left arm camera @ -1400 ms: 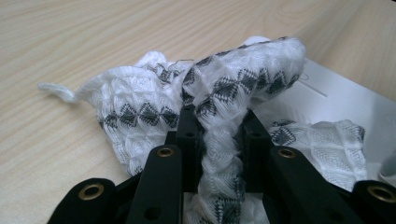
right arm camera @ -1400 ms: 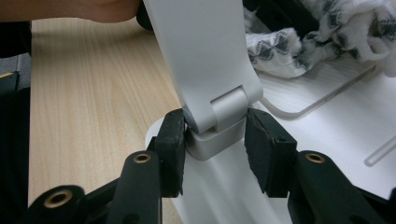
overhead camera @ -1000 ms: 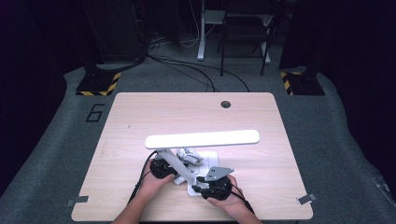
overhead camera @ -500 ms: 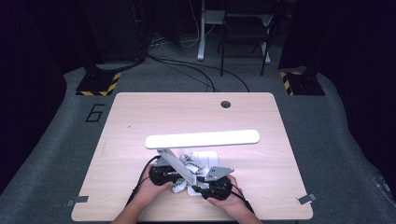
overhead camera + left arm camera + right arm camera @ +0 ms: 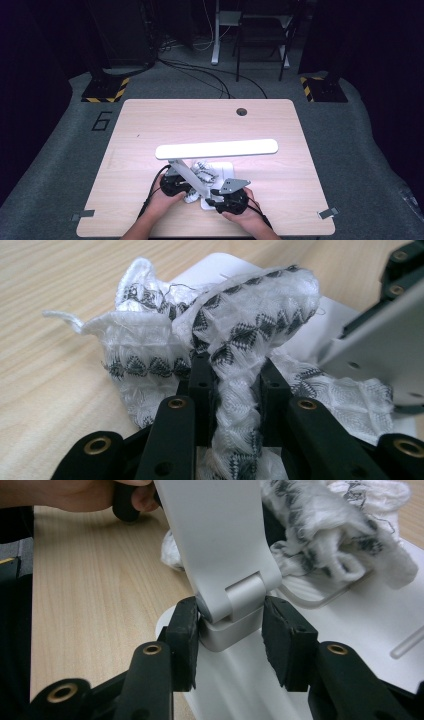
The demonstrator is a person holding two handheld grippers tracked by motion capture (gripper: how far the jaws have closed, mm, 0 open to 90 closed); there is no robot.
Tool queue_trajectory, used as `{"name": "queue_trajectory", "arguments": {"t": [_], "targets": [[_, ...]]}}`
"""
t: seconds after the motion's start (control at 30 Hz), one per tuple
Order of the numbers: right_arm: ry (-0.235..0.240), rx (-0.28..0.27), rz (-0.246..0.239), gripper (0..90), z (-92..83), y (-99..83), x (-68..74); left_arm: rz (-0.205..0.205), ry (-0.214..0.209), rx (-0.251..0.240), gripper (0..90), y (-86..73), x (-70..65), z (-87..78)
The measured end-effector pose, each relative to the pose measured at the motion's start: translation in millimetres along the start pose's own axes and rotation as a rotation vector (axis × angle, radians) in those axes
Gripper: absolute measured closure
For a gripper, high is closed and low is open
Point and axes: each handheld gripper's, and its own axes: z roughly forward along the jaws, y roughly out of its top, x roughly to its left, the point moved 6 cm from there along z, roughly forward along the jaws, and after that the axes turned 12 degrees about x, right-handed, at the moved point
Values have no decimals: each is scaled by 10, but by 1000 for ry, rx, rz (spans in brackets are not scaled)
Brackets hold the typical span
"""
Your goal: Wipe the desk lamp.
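One painted "6" [image 5: 102, 120] marks the floor beside the table [image 5: 150, 120].

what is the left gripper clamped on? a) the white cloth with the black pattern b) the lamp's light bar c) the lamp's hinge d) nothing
a, in the left gripper view the left gripper pinches a twisted strip of the patterned cloth between its black jaws.

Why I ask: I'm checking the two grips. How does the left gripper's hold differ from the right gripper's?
The left gripper is shut tight on the soft patterned white cloth, bunched between its jaws. The right gripper stands wider, its jaws astride the rigid hinge of the white desk lamp. Both have black jaws and work over the lamp base.
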Motion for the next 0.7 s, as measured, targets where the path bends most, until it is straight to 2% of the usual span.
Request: {"name": "queue_trajectory", "arguments": {"t": [0.13,0.17,0.23,0.3,0.37,0.4,0.43,0.53,0.57,0.67,0.7], "targets": [[2,0,0,589,0,0,0,2,24,14,742,44,76,14],[1,0,0,589,0,0,-1,-16,28,4,742,65,93,28],[1,0,-1,589,0,0,-1,-18,41,5,742,84,139,37],[1,0,-1,589,0,0,-1,-53,42,-8,741,106,178,58],[1,-1,-2,589,0,0,-2,-54,62,-7,742,138,223,72],[1,-1,-2,589,0,0,-2,-72,64,-8,742,147,223,79],[1,-1,-2,589,0,0,-2,-73,76,-7,742,164,250,87],[1,-3,0,589,2,1,-2,-111,88,-19,742,203,278,112],[1,-3,0,589,2,1,-2,-102,93,-19,742,206,306,113],[1,-4,1,589,3,2,1,-143,89,-36,742,214,335,131],[2,-4,1,589,3,2,1,-140,87,-39,741,216,347,133]]}}
